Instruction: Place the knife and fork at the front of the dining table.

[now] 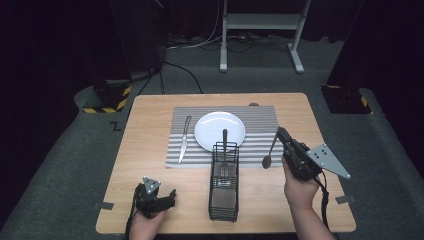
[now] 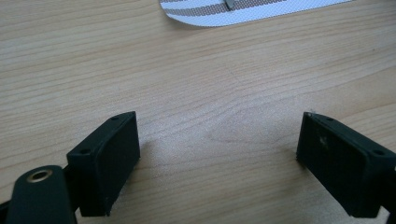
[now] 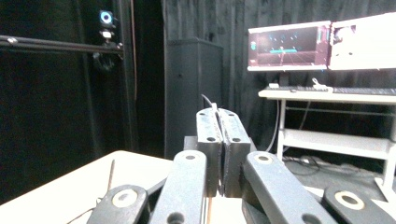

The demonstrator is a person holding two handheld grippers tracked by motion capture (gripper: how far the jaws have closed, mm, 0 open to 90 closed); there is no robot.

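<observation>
My right gripper (image 1: 280, 134) hovers over the right edge of the striped placemat (image 1: 260, 120), shut on the handle of a spoon (image 1: 270, 152) whose bowl hangs down toward the wood. In the right gripper view the pads of that gripper (image 3: 218, 116) press together on the thin handle (image 3: 215, 108). My left gripper (image 1: 171, 196) rests near the table's front left, open, and in its own view its jaws (image 2: 219, 140) stand wide over bare wood. On the placemat lie a white plate (image 1: 212, 127) and a knife (image 1: 184, 140).
A black wire caddy (image 1: 223, 197) stands at the front centre with a fork (image 1: 225, 142) leaning out toward the plate. A placemat corner (image 2: 243, 11) lies ahead of the left gripper. Beyond the table are a metal stand (image 1: 260, 22) and floor cables.
</observation>
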